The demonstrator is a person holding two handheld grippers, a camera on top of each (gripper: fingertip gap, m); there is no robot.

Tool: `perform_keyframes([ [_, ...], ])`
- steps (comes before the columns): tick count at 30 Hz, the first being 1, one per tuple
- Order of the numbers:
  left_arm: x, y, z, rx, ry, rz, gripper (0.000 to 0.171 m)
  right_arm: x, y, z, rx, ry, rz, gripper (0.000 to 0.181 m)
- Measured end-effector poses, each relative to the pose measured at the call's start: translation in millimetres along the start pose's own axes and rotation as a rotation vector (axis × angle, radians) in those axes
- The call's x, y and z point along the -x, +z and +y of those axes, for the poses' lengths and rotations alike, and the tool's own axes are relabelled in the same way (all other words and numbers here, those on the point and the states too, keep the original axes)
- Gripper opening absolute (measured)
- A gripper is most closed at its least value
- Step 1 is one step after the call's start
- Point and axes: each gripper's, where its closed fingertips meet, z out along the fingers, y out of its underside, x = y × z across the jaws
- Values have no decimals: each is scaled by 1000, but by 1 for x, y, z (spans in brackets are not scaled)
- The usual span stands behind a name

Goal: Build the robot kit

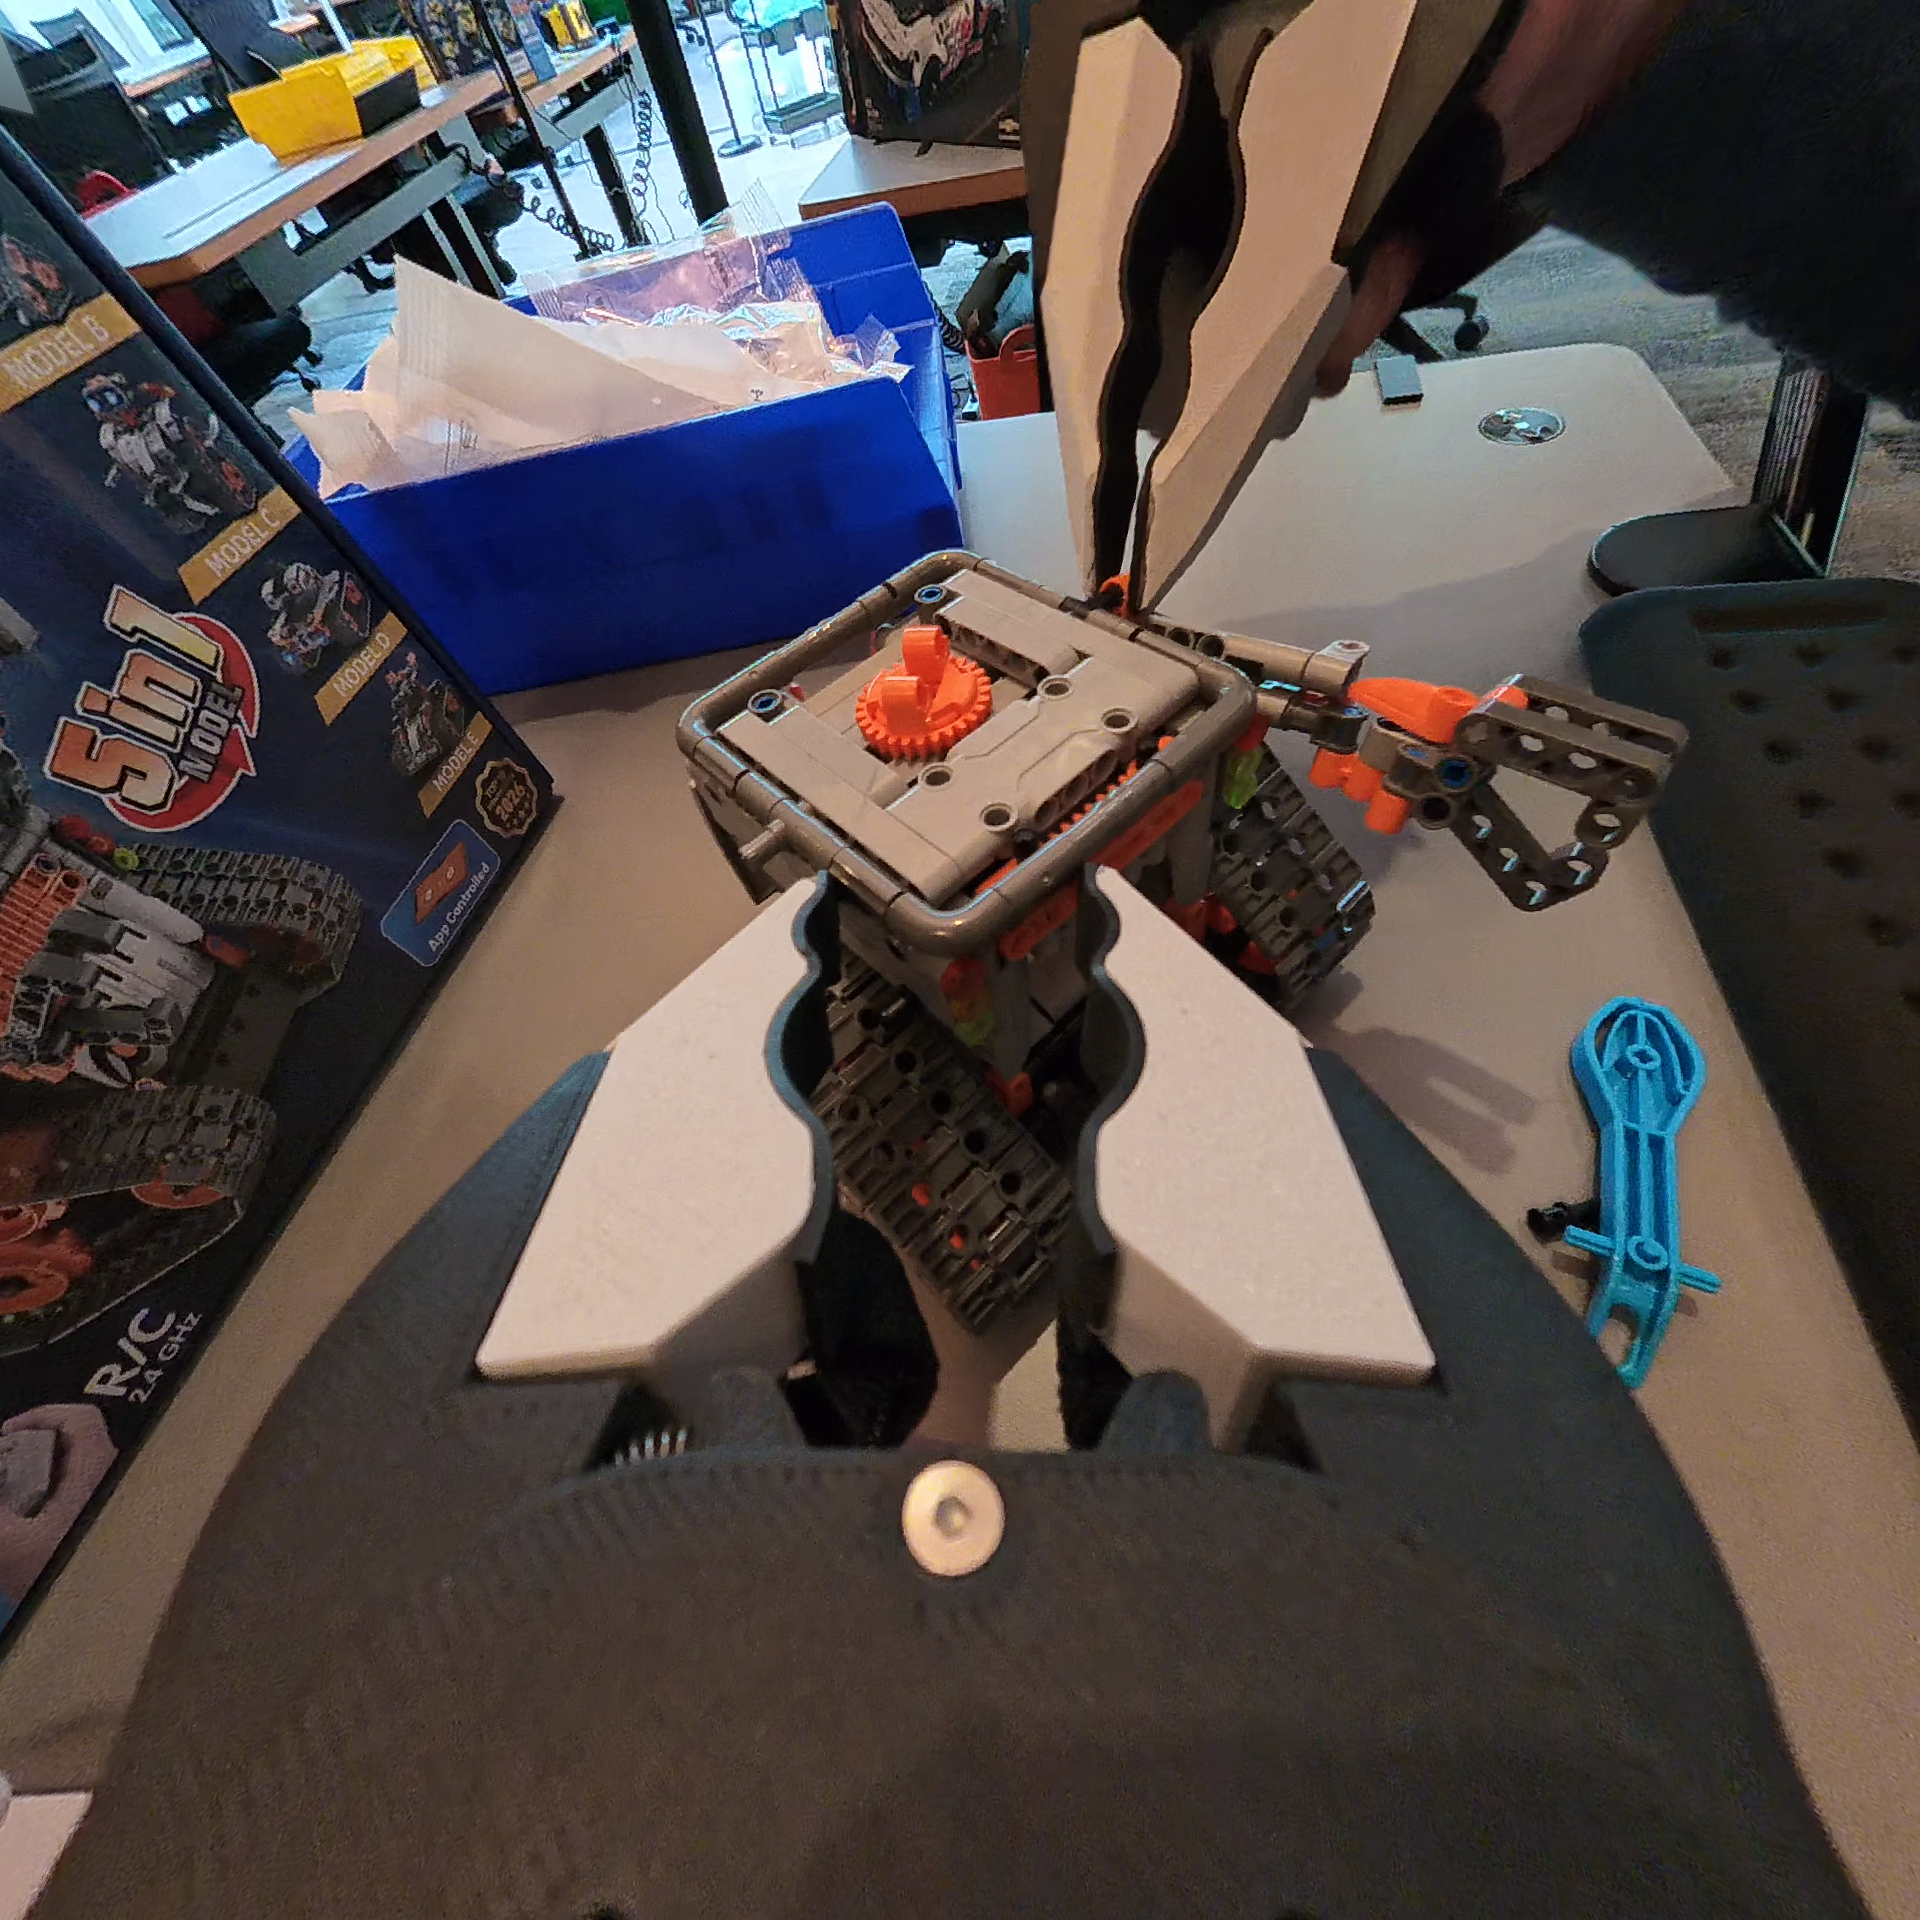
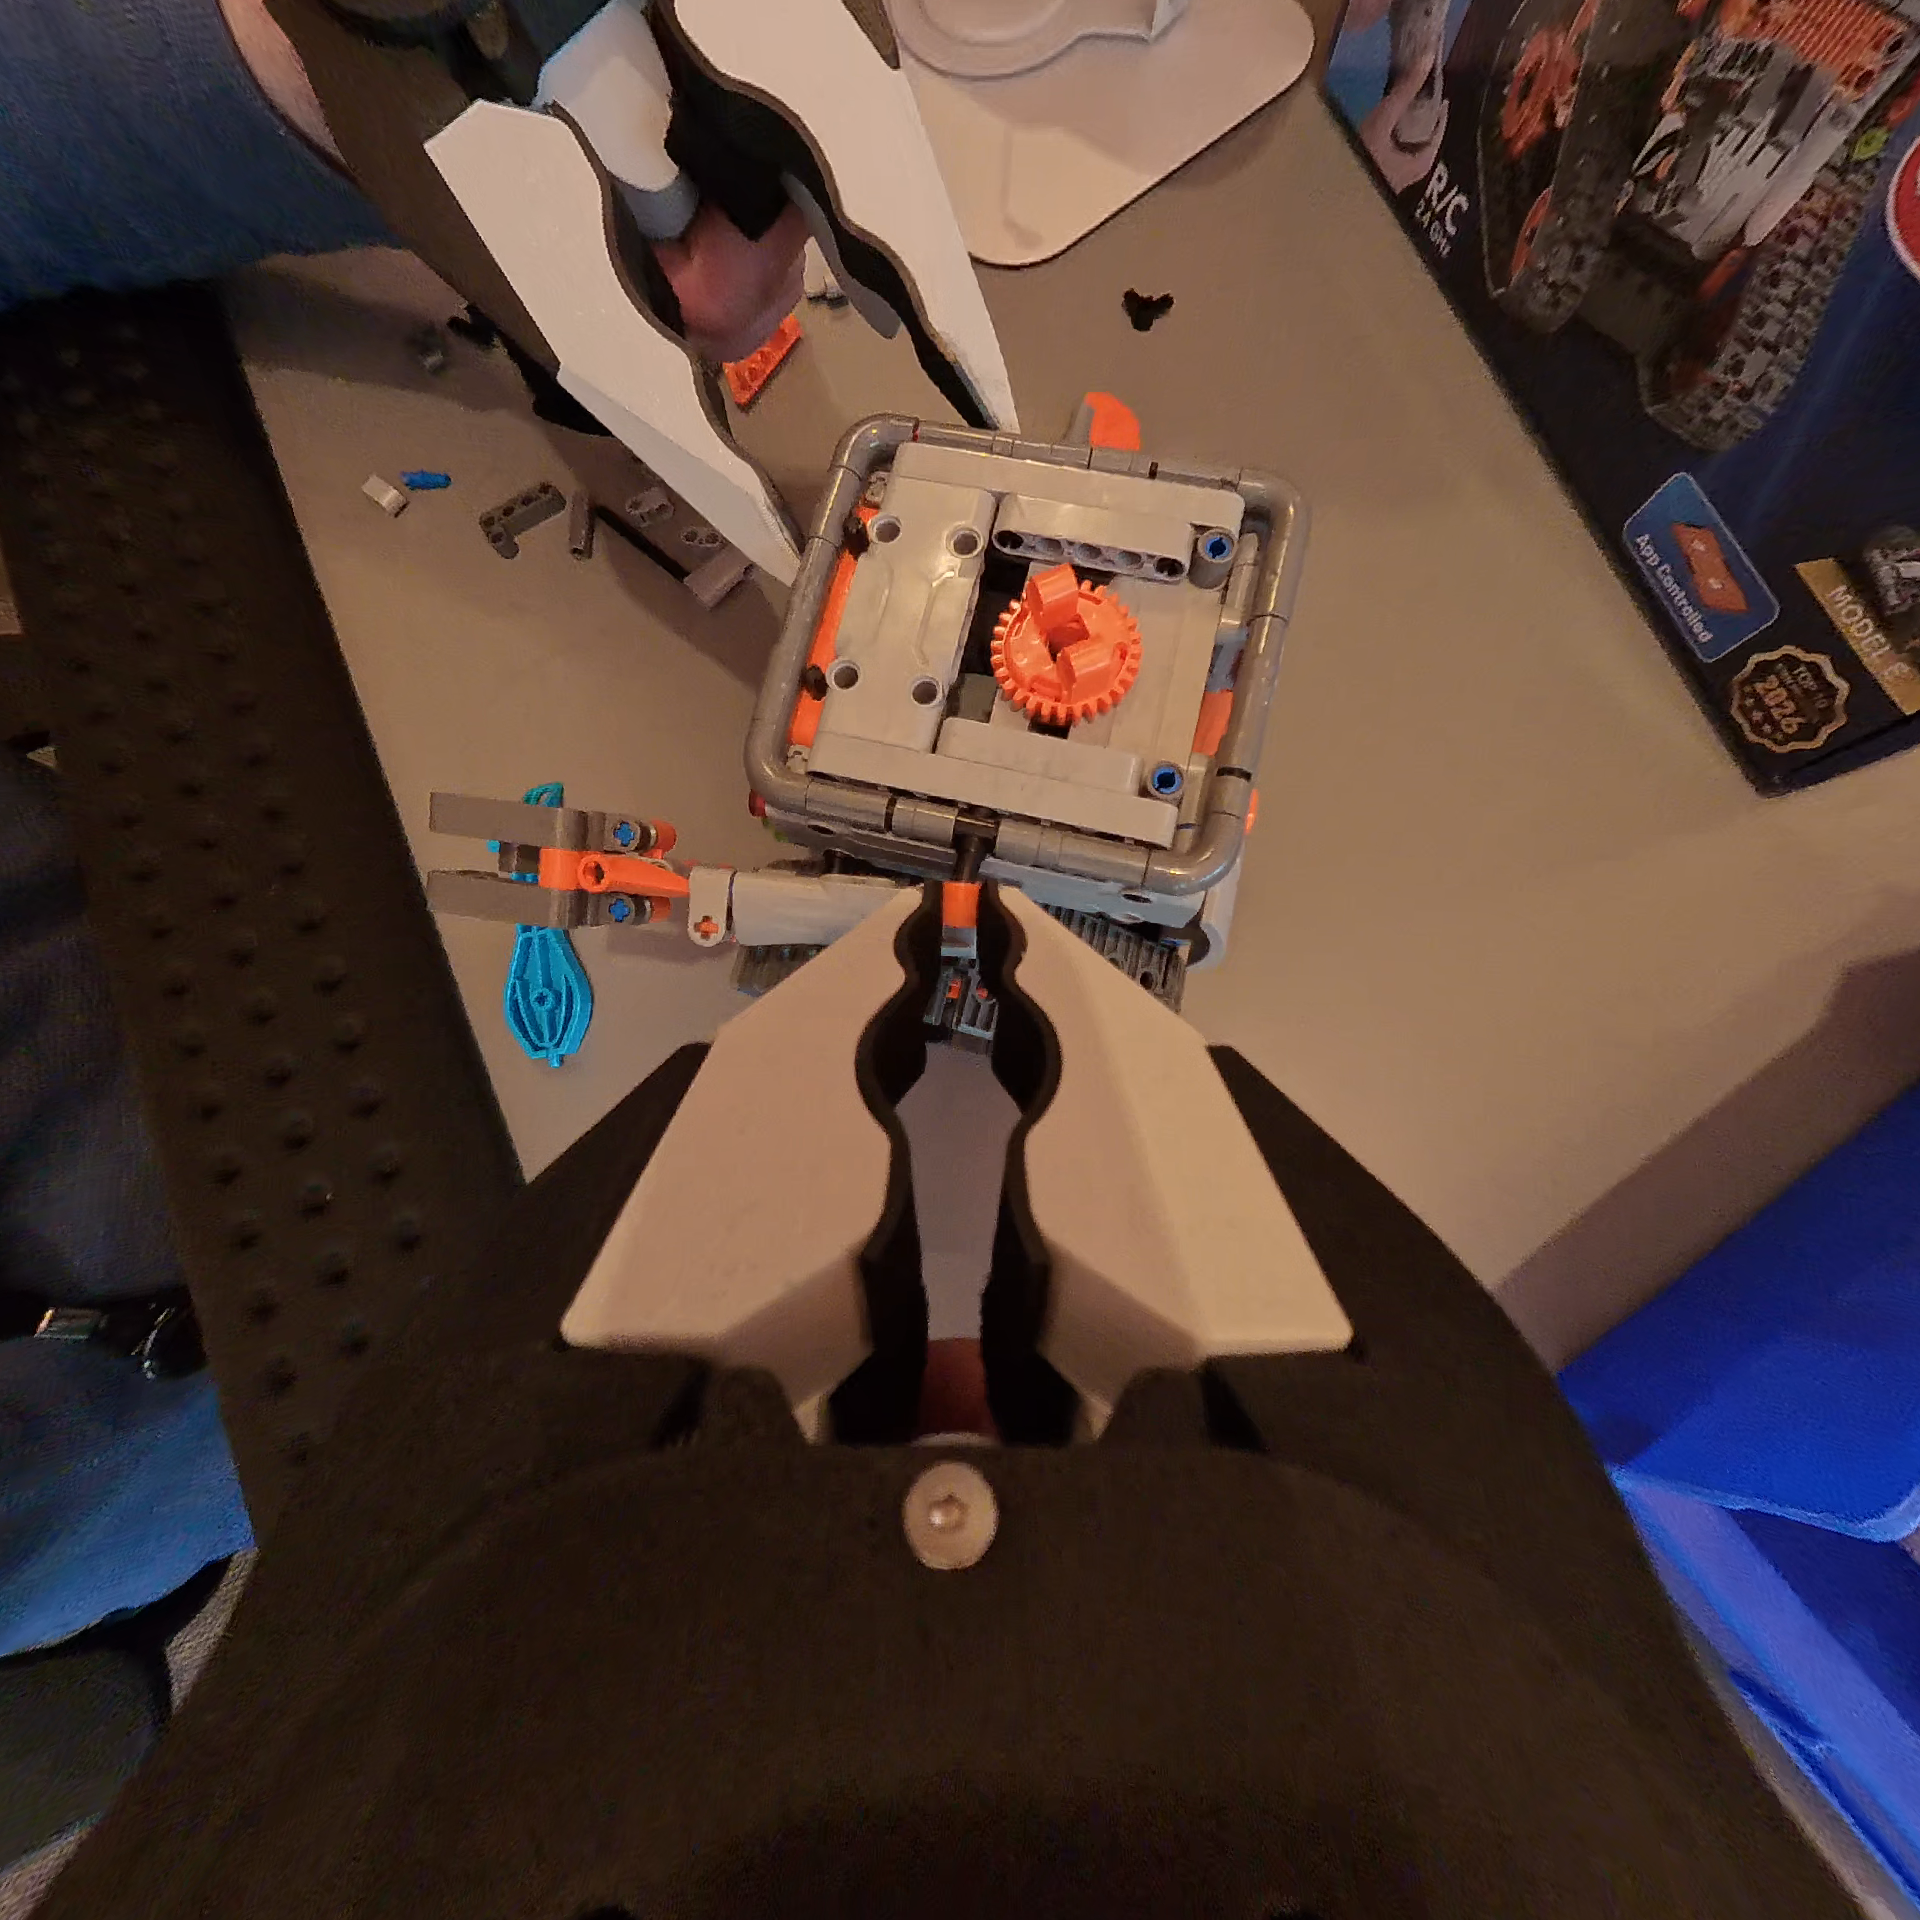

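Left gripper [image 1: 951, 904] clasps the tracked model [image 1: 966, 769]; right gripper [image 2: 961, 914] pinches its orange pin [image 2: 958, 906].

My left gripper [image 1: 951, 914] hides the tracked model's [image 1: 966, 748] near side. The toy box [image 1: 208, 727] runs off the left edge, and the small dark bit [image 2: 1147, 308] on the far counter [image 2: 1455, 935] is too tiny to identify.
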Motion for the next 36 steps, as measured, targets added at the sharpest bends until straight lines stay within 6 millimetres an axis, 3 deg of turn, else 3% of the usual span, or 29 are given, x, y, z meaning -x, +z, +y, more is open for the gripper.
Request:
perform_keyframes([
  [13,-10,2,-2,16,41,-33,42,5,-9,4,-94,57,46,3],
  [22,-16,7,-4,40,118,-86,36,-8,-14,13,120,-37,138,3],
  [36,-16,9,-4,60,156,-111,37,-9,-12,16,426,-180,163,2],
])
